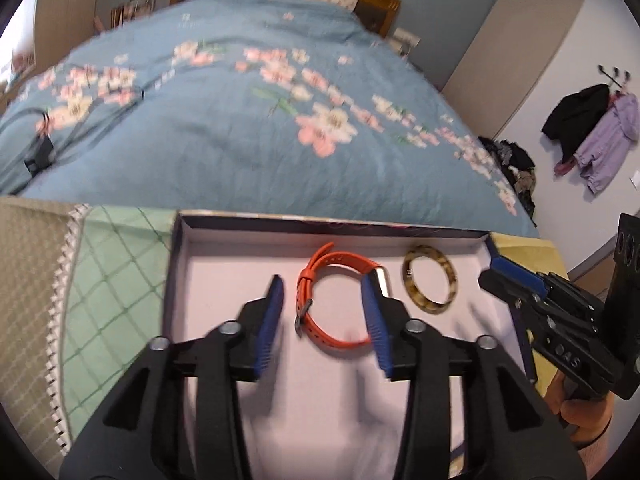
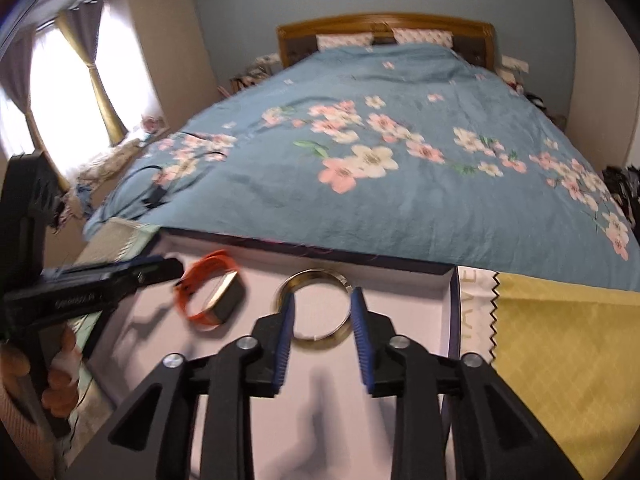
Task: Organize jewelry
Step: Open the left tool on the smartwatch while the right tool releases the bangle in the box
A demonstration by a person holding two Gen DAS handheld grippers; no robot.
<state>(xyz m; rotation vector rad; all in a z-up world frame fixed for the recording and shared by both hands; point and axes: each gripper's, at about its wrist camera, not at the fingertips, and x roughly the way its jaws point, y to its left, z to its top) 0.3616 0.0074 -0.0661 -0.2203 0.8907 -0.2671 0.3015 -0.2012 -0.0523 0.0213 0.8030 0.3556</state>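
An orange-strapped watch (image 1: 332, 300) lies in a shallow box with a pale floor (image 1: 224, 264). My left gripper (image 1: 322, 286) is open, its blue fingers on either side of the watch, just above it. A tortoiseshell bangle (image 1: 429, 285) lies to the right of the watch. In the right wrist view my right gripper (image 2: 322, 300) is open, its fingers flanking the bangle (image 2: 316, 308), with the watch (image 2: 212, 294) to the left. Each gripper shows in the other's view, the right (image 1: 516, 276) and the left (image 2: 160, 270).
The box (image 2: 448, 304) stands at the foot of a bed with a blue floral cover (image 2: 400, 168). A yellow cloth (image 2: 560, 320) lies right of the box and a green checked cloth (image 1: 116, 264) lies left. A black cable (image 1: 44, 148) lies on the bed.
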